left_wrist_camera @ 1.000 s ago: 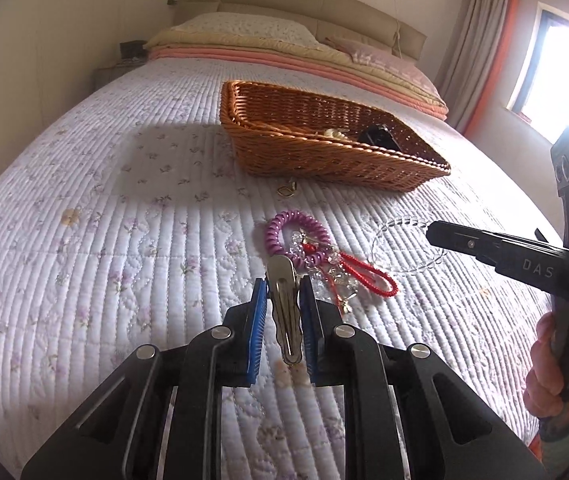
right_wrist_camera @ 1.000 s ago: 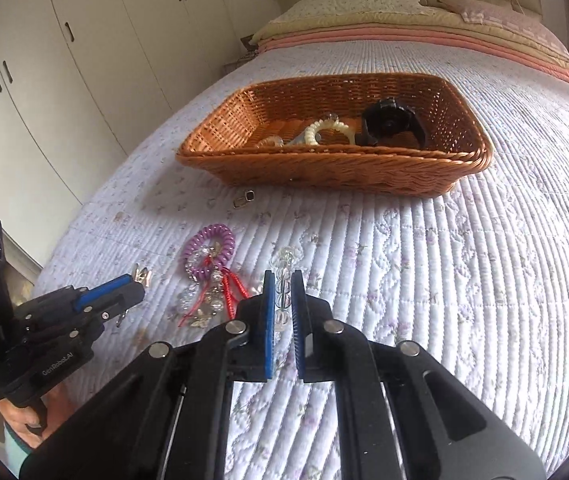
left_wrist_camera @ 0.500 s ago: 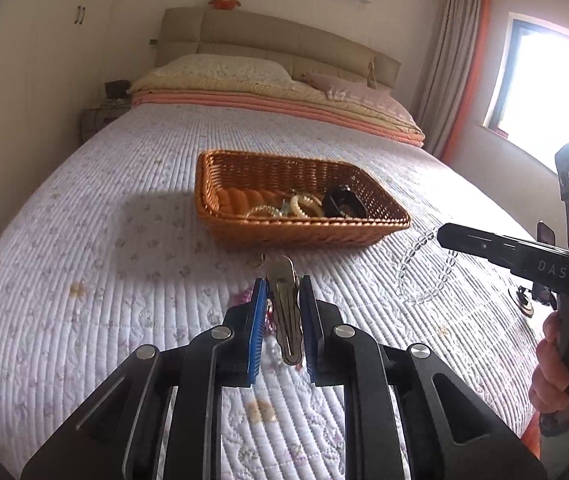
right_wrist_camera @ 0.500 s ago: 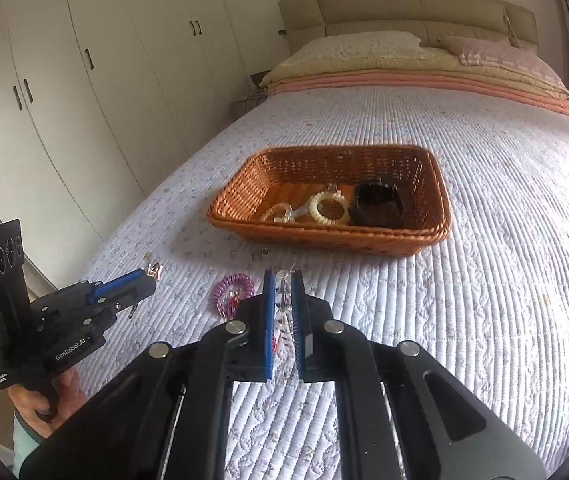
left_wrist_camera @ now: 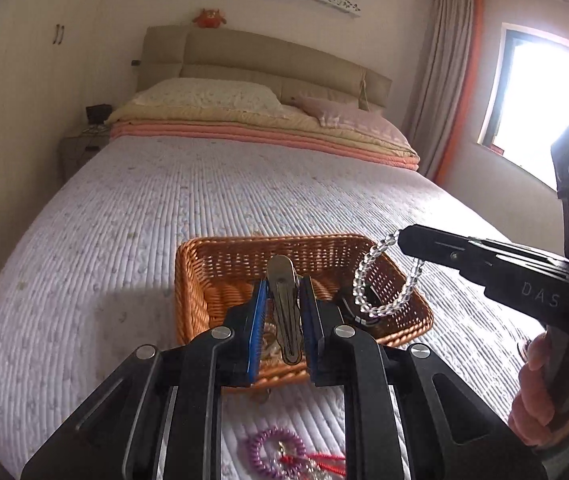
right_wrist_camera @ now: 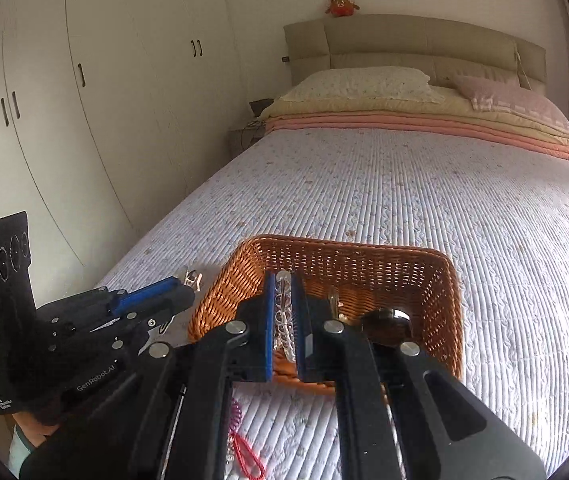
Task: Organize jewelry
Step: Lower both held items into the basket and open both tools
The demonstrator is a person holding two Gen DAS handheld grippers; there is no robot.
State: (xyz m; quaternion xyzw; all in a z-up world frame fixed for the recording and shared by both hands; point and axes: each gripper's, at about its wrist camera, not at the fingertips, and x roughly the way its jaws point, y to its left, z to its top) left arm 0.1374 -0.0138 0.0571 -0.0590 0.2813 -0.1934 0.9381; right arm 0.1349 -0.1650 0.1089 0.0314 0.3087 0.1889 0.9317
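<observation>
Held above the wicker basket (left_wrist_camera: 200,276): a silver metal hair clip (left_wrist_camera: 283,308), pinched between the blue pads of the left tool (left_wrist_camera: 283,312), tip pointing forward over the basket's inside. Left tool closed on this clip, jaws pressing both of its sides.

Just to the right, also over the basket: a clear bead bracelet (left_wrist_camera: 380,280), hanging as a loop from the tip of the right tool (left_wrist_camera: 402,240). In the right wrist view, same bracelet (right_wrist_camera: 283,312) seen squeezed between the blue pads of the right tool (right_wrist_camera: 283,316), beads stacked in the narrow gap. Right tool closed on the bracelet.

Inside the basket (right_wrist_camera: 452,300), a dark round object (right_wrist_camera: 386,326) near the front right corner, and something small and golden (right_wrist_camera: 334,304) beside it; cannot tell exactly what these are.

On the bed (left_wrist_camera: 124,240), in front of the basket and close to the camera: a purple coil hair tie (left_wrist_camera: 270,450) touching a red cord piece (left_wrist_camera: 326,460) with some clear beads between them.

Farther out: quilted lilac bedspread, pillows (left_wrist_camera: 204,94) and folded blankets at the headboard (left_wrist_camera: 264,52), a red plush toy (left_wrist_camera: 209,17) on top of it, white wardrobe (right_wrist_camera: 104,100) at the left, window (left_wrist_camera: 544,96) with curtain (left_wrist_camera: 444,72) at the right.
</observation>
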